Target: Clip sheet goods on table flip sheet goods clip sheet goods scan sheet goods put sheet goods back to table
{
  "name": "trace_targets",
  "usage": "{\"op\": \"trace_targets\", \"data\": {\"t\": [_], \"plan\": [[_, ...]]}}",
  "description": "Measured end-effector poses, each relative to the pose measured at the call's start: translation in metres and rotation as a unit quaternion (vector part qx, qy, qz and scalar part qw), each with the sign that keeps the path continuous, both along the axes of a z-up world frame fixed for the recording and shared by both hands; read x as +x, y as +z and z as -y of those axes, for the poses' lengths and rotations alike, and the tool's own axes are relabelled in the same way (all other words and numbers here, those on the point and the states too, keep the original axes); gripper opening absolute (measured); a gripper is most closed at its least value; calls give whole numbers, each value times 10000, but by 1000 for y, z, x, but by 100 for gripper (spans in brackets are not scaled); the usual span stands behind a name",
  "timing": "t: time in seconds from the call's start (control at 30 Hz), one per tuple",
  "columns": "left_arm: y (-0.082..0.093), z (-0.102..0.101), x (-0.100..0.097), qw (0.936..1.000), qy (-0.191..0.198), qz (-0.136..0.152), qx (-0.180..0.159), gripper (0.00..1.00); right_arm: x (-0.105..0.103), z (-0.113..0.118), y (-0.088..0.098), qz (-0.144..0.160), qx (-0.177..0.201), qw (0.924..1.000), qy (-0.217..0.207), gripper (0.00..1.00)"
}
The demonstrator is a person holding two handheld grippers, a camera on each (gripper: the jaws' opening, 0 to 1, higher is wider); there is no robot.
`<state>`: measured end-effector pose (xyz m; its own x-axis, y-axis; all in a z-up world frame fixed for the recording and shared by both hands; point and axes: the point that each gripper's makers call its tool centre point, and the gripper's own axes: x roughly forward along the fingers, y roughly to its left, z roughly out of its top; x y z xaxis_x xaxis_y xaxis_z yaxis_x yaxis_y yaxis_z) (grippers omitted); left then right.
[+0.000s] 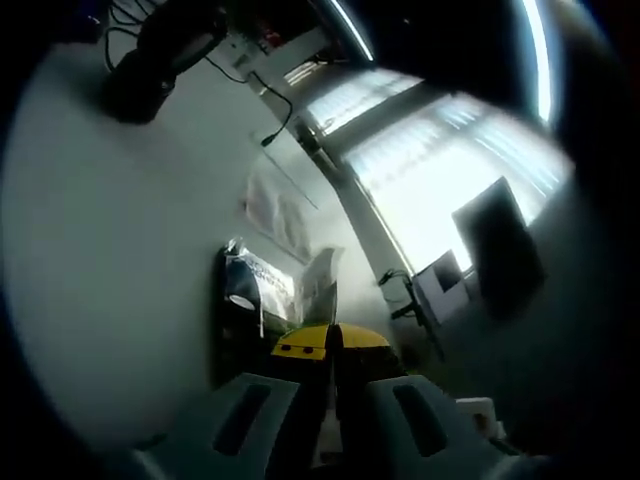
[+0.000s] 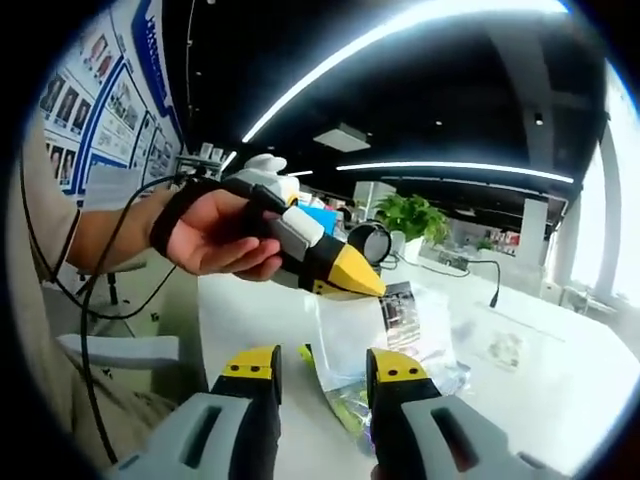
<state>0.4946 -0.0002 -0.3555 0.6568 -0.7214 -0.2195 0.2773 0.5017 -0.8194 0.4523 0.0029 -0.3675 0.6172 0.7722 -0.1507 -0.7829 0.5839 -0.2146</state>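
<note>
Count: two grippers, one clear packet, one potted plant, one black cable end on the counter.

Right gripper view: the left gripper (image 2: 362, 283), held in a person's hand (image 2: 215, 235) with a black wrist strap, has its yellow-tipped fingers pressed together on the top edge of the clear packet (image 2: 385, 335), which hangs above the white counter (image 2: 540, 345). The packet carries a printed label near the pinch point. The right gripper (image 2: 325, 372) sits just below; its fingers are spread, one either side of the packet's lower part (contact cannot be told).

Surroundings: the potted plant (image 2: 412, 222) stands at the far edge of the counter, the black cable (image 2: 478, 266) trails beside it. A wall of posters (image 2: 95, 95) is on the left. The counter to the right of the packet lies open.

Left gripper view: left gripper (image 1: 330, 345) fingers together, packet (image 1: 285, 290) pinched beyond the tips, bright windows (image 1: 440, 170) behind.
</note>
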Motion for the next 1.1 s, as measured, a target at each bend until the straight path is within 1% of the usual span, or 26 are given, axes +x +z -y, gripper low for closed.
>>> {"op": "trace_targets", "data": {"t": [0.1, 0.23, 0.4, 0.57, 0.67, 0.83, 0.87, 0.9, 1.1], "plan": [[0, 3, -3, 10000, 29, -13, -32, 0, 2, 0, 2, -20, 72, 9999, -85, 32], [1, -4, 4, 9999, 89, -60, -76, 0, 8, 1, 2, -81, 182, 9995, -234, 36], [1, -3, 3, 9998, 118, -70, -116, 0, 11, -3, -1, -98, 166, 9993, -329, 41], [0, -1, 1, 9997, 145, -104, -152, 0, 15, -7, -4, -177, 236, 9984, -478, 40], [1, -9, 8, 9996, 188, -116, -186, 0, 19, -9, -3, -122, 236, 9978, -616, 40], [2, -16, 12, 9994, 227, -136, -208, 0, 21, -14, -4, -156, 266, 9970, -712, 39], [2, -17, 13, 9994, 245, -140, -213, 0, 23, -14, -3, -72, 193, 9967, -791, 39], [2, -18, 14, 9993, 253, -142, -219, 0, 25, -14, -1, 90, 95, 9962, -859, 39], [2, -25, 19, 9987, 297, -233, -354, 0, 29, -15, -1, 181, 52, 9935, -1126, 38]]}}
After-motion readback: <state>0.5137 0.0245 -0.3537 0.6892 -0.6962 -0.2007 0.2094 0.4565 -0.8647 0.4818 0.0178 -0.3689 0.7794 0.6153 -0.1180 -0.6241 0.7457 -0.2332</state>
